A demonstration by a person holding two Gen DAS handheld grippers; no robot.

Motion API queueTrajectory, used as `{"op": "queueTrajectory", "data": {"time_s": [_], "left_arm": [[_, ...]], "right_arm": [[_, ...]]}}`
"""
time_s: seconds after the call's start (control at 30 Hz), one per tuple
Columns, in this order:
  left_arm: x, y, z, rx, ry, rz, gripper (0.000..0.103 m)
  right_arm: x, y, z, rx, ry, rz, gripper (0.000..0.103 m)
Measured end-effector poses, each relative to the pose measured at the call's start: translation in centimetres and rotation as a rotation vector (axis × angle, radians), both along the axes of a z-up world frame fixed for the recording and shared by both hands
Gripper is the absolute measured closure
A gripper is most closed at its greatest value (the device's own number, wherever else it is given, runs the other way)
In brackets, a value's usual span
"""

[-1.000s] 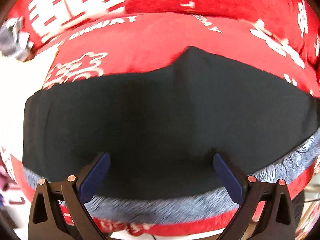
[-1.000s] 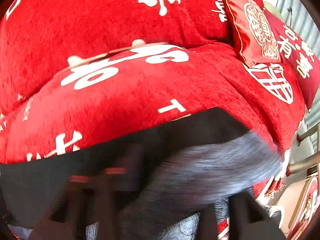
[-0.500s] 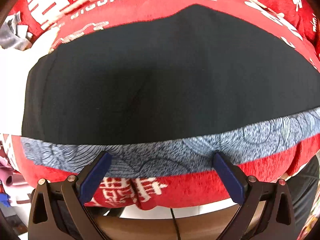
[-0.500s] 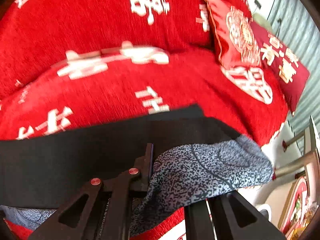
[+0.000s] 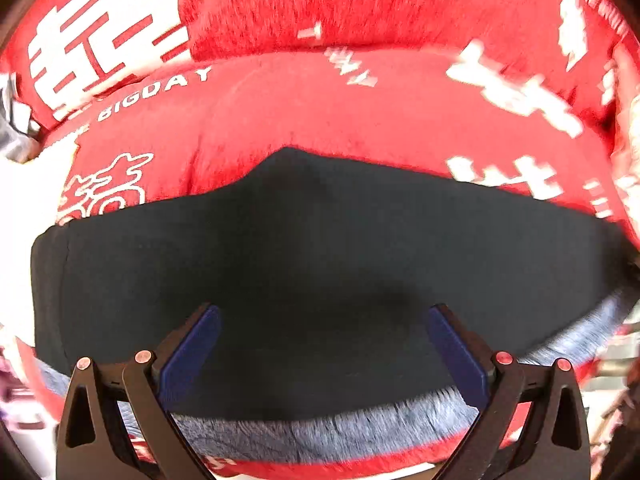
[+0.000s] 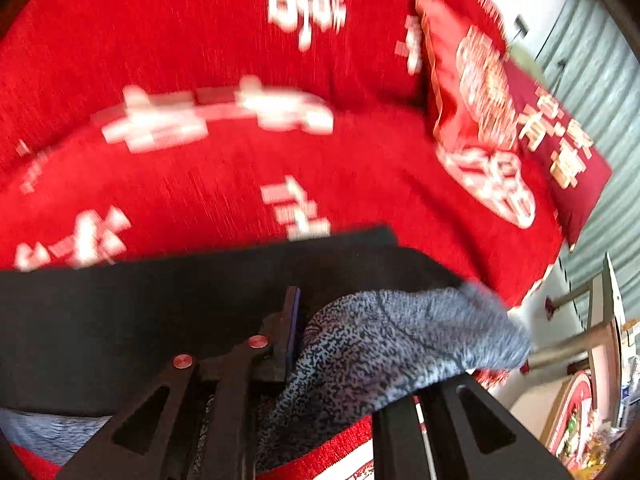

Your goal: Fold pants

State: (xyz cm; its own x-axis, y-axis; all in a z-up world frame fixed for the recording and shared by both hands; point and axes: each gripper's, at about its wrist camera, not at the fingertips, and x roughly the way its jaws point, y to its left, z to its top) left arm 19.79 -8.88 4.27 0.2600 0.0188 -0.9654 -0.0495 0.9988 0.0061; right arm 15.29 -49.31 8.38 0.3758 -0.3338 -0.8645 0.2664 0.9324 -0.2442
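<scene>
Left wrist view: left hand-held gripper (image 5: 320, 344) spread wide, blue pads (image 5: 190, 350) well apart, nothing between them, hovering over the near part of the pants (image 5: 320, 264). Pants dark, almost black, spread flat across a red sofa cover (image 5: 360, 120) with white characters and the letters BIGDAY. Far edge of the pants rising to a small peak near the middle; left end squared off with a seam. Grey patterned waistband (image 5: 328, 432) running along the near edge, partly behind the finger frames, with a strip of red cover showing below it. Right end of the waistband curving up and out of frame, blurred.

Right wrist view, blurred in places: right hand-held gripper (image 6: 332, 360) closed down on the grey speckled end of the waistband (image 6: 400, 344), cloth bunched between the fingers and bulging out to the right. Only the left finger's blue pad (image 6: 294, 328) visible, pressed against the cloth; other finger hidden under the fabric. Dark body of the pants (image 6: 140, 320) stretching away to the left on the same red cover (image 6: 200, 184). Red cushion (image 6: 472, 80) with gold and white print leaning at the far right, a second one (image 6: 560, 152) beside it. Green-grey slatted wall (image 6: 600, 92) behind. Metal rods (image 6: 568, 344) and cluttered objects at the lower right, too blurred to name
</scene>
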Motion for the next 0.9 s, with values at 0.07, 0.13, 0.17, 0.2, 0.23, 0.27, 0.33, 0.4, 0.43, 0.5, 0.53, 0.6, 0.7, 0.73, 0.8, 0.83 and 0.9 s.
{"op": "queueTrajectory", "data": {"time_s": [0.07, 0.13, 0.17, 0.2, 0.23, 0.27, 0.33, 0.4, 0.43, 0.5, 0.53, 0.6, 0.7, 0.73, 0.8, 0.83, 0.9], "left_arm": [[0.1, -0.5, -1.9, 0.05, 0.065, -0.012, 0.0], [-0.8, 0.1, -2.3, 0.024, 0.039, 0.003, 0.0], [-1.2, 0.5, -2.5, 0.002, 0.04, 0.009, 0.0], [-1.4, 0.8, -2.7, -0.018, 0.045, 0.012, 0.0], [-1.9, 1.3, -2.8, -0.036, 0.046, 0.013, 0.0], [-2.2, 1.5, -2.8, -0.039, 0.046, 0.007, 0.0], [-3.3, 2.2, -2.8, -0.038, 0.037, -0.01, 0.0], [-4.0, 2.5, -2.8, -0.033, 0.029, -0.019, 0.0], [-4.4, 3.0, -2.8, -0.035, 0.026, -0.016, 0.0], [-4.9, 3.3, -2.4, -0.024, 0.024, 0.006, 0.0], [-5.1, 3.6, -2.0, -0.007, 0.016, 0.024, 0.0], [-5.7, 3.4, -1.2, -0.016, -0.008, 0.034, 0.0], [-6.7, 1.5, -0.2, -0.027, -0.036, -0.029, 0.0], [-7.0, 0.6, -0.1, -0.008, -0.047, -0.061, 0.0], [-7.4, -0.8, -0.2, 0.023, -0.052, -0.116, 0.0], [-7.5, -1.3, -0.5, 0.04, -0.042, -0.132, 0.0], [-7.4, -1.3, -1.3, 0.065, -0.021, -0.122, 0.0]], "right_arm": [[-0.4, -0.9, -0.6, -0.002, 0.0, -0.013, 0.074], [-1.3, -1.7, -0.3, -0.015, -0.02, -0.038, 0.061], [-1.6, -2.2, -0.2, -0.016, -0.028, -0.046, 0.058], [-1.8, -2.8, -0.3, -0.009, -0.027, -0.049, 0.056], [-2.1, -3.3, -0.4, -0.013, -0.018, -0.061, 0.051], [-2.5, -3.5, -0.5, -0.022, -0.014, -0.077, 0.043], [-3.3, -4.8, -0.5, -0.089, -0.007, -0.147, 0.03], [-4.1, -6.2, -0.3, -0.135, -0.001, -0.213, 0.027], [-4.6, -6.8, 0.0, -0.14, 0.003, -0.244, 0.027], [-6.3, -7.0, 1.3, -0.098, -0.041, -0.269, 0.027], [-6.9, -6.7, 2.1, -0.077, -0.076, -0.264, 0.027], [-8.0, -4.8, 3.8, -0.023, -0.16, -0.202, 0.026], [-9.2, 1.2, 4.9, 0.096, -0.24, 0.032, 0.019], [-9.1, 3.7, 4.6, 0.142, -0.217, 0.128, 0.019], [-8.6, 7.2, 3.5, 0.199, -0.166, 0.22, 0.019], [-7.9, 9.2, 2.5, 0.216, -0.13, 0.264, 0.019], [-6.7, 11.4, 1.1, 0.19, -0.09, 0.312, 0.019]]}}
